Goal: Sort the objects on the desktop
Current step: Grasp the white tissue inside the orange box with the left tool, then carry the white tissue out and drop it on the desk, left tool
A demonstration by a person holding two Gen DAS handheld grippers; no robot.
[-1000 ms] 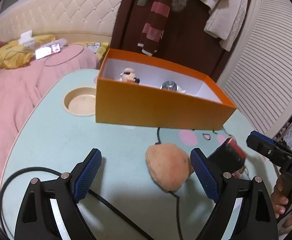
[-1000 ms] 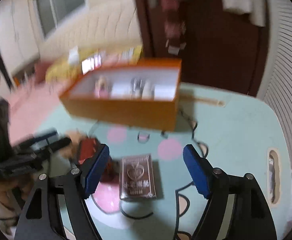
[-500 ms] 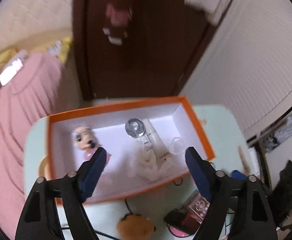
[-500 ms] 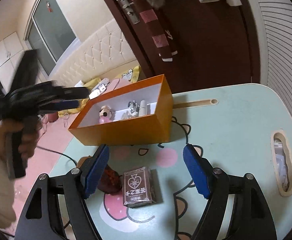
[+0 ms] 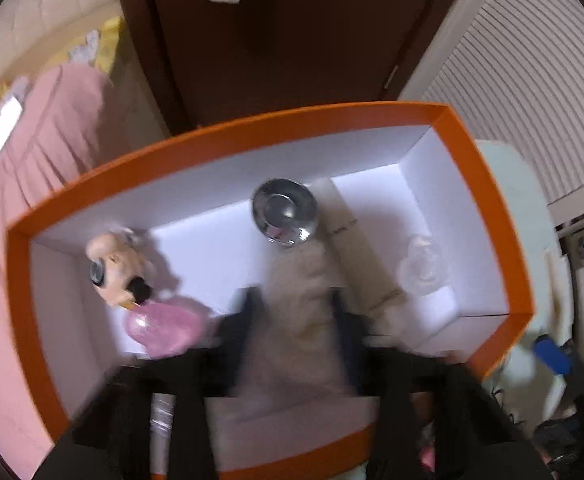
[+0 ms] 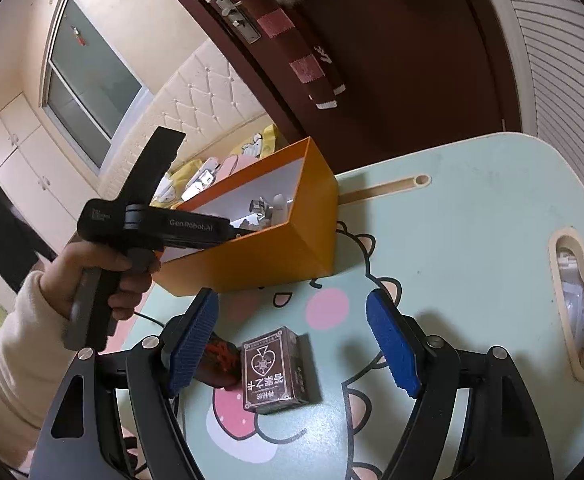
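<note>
Since half a second ago your left tongs (image 5: 295,332) have dropped down into the orange cardboard box (image 5: 487,208), and their fingers, spread wide then, now sit close either side of a pale beige soft thing (image 5: 303,320). Motion blur smears that view, so you cannot tell whether they actually pinch it.

Right wrist view, nearest first: your right tongs (image 6: 292,344) stand wide apart, holding nothing, low over the pale green cartoon-printed table (image 6: 471,240). Between the blue ribbed pads (image 6: 391,348) lies a brown boxed deck of playing cards (image 6: 274,368), flat on the table, touching neither pad. Just beside its left edge, partly behind the left pad, sits a dark red and black object (image 6: 220,360); what it is cannot be read.

Farther out, your left hand (image 6: 100,280) grips the black handle of the left tool, whose nose points into the box. The box stands on the table past the cards, well apart from them.

Left wrist view, inside the box: a small doll-like figure with dark glasses (image 5: 116,268) and a pink glittery body at the left, a shiny metal round cup (image 5: 286,212) near the middle, a white tube (image 5: 355,240) just beside it, and a clear plastic piece (image 5: 419,268) at the right.

Beyond the box: dark brown door (image 6: 411,40), pink bed (image 5: 32,152).
</note>
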